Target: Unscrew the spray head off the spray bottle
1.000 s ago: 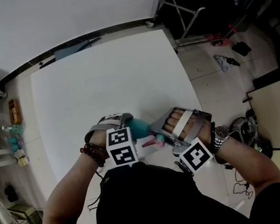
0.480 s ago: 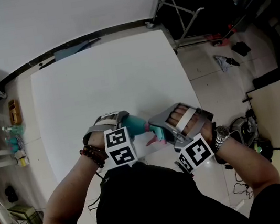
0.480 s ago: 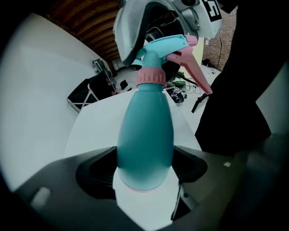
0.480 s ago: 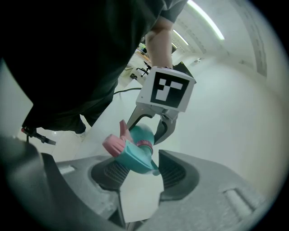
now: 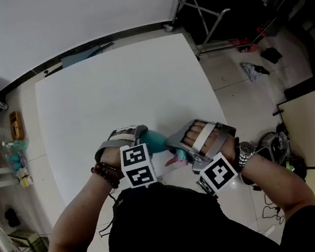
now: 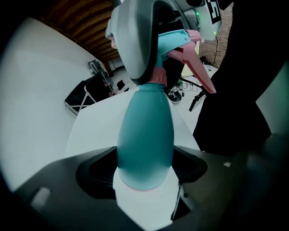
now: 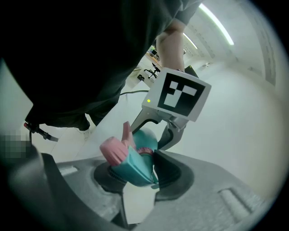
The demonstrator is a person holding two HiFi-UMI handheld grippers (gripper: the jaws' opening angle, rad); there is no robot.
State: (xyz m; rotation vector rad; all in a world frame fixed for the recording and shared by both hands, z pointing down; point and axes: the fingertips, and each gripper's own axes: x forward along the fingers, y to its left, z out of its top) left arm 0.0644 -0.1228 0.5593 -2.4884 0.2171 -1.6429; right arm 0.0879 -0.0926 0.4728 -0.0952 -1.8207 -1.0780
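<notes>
The right gripper (image 7: 135,170) is closing its jaws on the spray head (image 7: 133,163), which sits between the pads with both sides in contact. Its pink nozzle (image 7: 113,151) pokes out to one side. The left gripper (image 6: 144,168) has its jaws set wide and is clamped round the fat base end of the teal spray bottle (image 6: 146,131).

The bottle's long axis runs straight from one gripper to the other. In the left gripper view it tapers away to the pink collar (image 6: 157,76), and the pink trigger (image 6: 195,68) hangs off to the side beyond it. The right hand is the one on the head, so I judge the coming twist has to go about that shared axis, with the left grip holding the body against it.

In the head view the bottle (image 5: 155,142) lies roughly crosswise in front of the person, raised over the near part of the white table (image 5: 122,92) and close to the chest. The two grippers are nearly touching, and the left one's marker cube (image 7: 178,92) stands just behind the head in the right gripper view.

Room is tight toward the body. It is open forward over the bare tabletop and out to the right, where the table edge drops to the floor (image 5: 247,89).
</notes>
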